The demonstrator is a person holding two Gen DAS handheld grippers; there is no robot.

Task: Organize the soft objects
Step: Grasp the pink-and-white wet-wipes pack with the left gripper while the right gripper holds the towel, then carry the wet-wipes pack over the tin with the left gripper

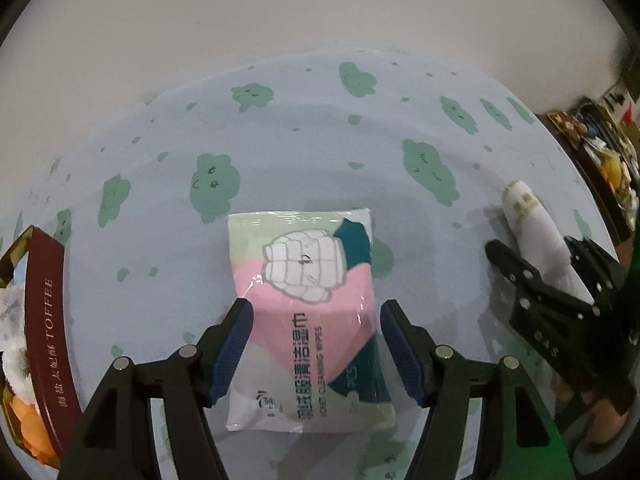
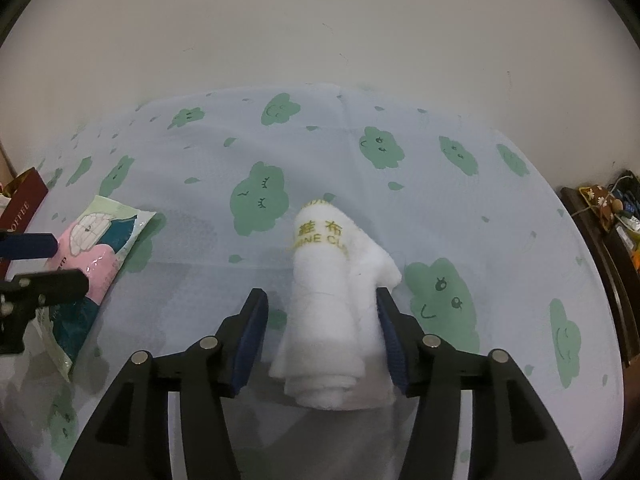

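Observation:
A flat pack of wet wipes [image 1: 304,264], pink, green and white, lies on the blue cloth with green clouds [image 1: 320,140]. My left gripper [image 1: 316,344] stands open over its near half, one blue pad at each long edge. A rolled white towel [image 2: 328,280] with yellow lettering lies to the right of the pack. My right gripper [image 2: 322,332] is open around it: the right pad touches the towel's loose flap, the left pad stands clear of it. The towel [image 1: 528,216] and right gripper [image 1: 540,280] also show in the left wrist view, the pack [image 2: 96,240] and left gripper [image 2: 40,264] in the right wrist view.
A dark red box [image 1: 48,320] marked TOFFEE stands at the left edge, holding soft white and orange items. A dark shelf [image 2: 608,208] with clutter stands beyond the table's right side. A pale wall rises behind the table.

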